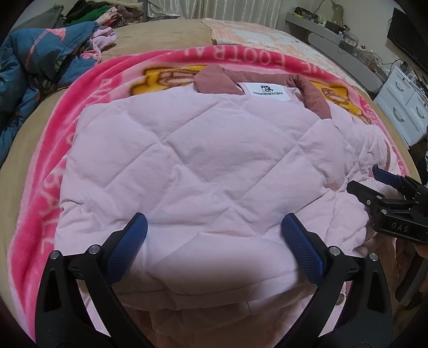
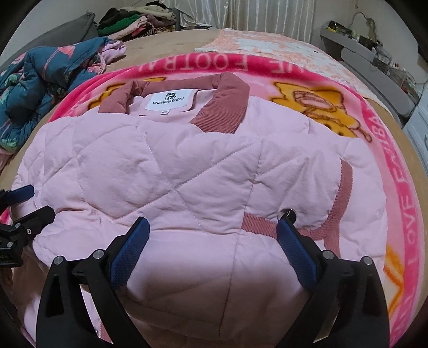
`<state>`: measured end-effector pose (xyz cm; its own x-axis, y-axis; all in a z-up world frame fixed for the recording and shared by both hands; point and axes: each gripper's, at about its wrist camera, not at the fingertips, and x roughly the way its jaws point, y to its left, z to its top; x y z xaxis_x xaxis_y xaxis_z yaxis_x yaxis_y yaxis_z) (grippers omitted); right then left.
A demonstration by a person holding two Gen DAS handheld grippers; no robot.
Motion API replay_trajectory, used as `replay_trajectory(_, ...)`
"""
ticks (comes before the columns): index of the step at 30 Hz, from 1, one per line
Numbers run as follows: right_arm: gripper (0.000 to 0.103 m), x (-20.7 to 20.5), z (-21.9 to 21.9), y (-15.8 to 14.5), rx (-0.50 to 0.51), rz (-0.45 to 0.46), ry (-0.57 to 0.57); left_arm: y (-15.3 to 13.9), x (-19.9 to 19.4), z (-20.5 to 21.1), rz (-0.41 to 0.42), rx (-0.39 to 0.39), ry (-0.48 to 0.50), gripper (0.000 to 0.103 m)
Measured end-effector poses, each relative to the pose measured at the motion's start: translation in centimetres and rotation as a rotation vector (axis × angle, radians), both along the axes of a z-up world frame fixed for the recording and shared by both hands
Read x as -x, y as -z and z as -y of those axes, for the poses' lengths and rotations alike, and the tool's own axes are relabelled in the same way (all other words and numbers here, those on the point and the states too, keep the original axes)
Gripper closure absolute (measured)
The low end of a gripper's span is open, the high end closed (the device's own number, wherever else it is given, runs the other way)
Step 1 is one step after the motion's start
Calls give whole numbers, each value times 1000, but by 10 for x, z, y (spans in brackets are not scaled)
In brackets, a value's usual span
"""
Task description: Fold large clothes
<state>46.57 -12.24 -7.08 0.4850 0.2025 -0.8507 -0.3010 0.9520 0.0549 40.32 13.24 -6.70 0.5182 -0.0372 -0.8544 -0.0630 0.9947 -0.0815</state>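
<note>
A: What's the biggest thing here?

B: The bed (image 1: 165, 34), covered in tan. A pink blanket (image 1: 34, 166) with white lettering lies on it, and the pink quilted jacket (image 1: 187, 150) lies folded in the middle of that blanket.

A: What else sits around the jacket?

B: Beyond its left side, off the blanket, a blue crumpled garment (image 1: 40, 61) is heaped on the bed. Farther back is a pile of clothes (image 2: 133, 21).

A: And on the jacket itself?

B: A dusty-rose ribbed collar (image 2: 222, 104) at its far edge, with a white label (image 2: 168, 103) just inside it.

A: The grippers?

B: The left hand-held gripper (image 1: 214, 227) hangs over the jacket's near edge, fingers spread apart, holding nothing. The right hand-held gripper (image 2: 214, 227) is likewise spread wide over the near right part, beside a metal snap (image 2: 287, 214).
</note>
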Motion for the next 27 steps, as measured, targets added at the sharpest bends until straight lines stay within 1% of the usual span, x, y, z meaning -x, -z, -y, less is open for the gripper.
replay_trajectory(6, 7, 13, 11, -9, -55, -4, 14, -7, 7, -2, -6, 10, -15, 8)
replay_trajectory(14, 7, 29, 20, -18, -62, -4, 15, -18, 21, -5, -6, 21, -23, 8)
replay_trajectory(17, 7, 37, 24, -27, -87, 9, 10, -25, 28, -4, 1, 17, -22, 8)
replay_trajectory(22, 5, 48, 36, -42, -137, 31, 36, -40, 38, -3, 14, 13, -26, 8)
replay_trajectory(27, 5, 58, 43, -60, -137, 56, 38, -53, 47, 0, 31, 2, -27, 8)
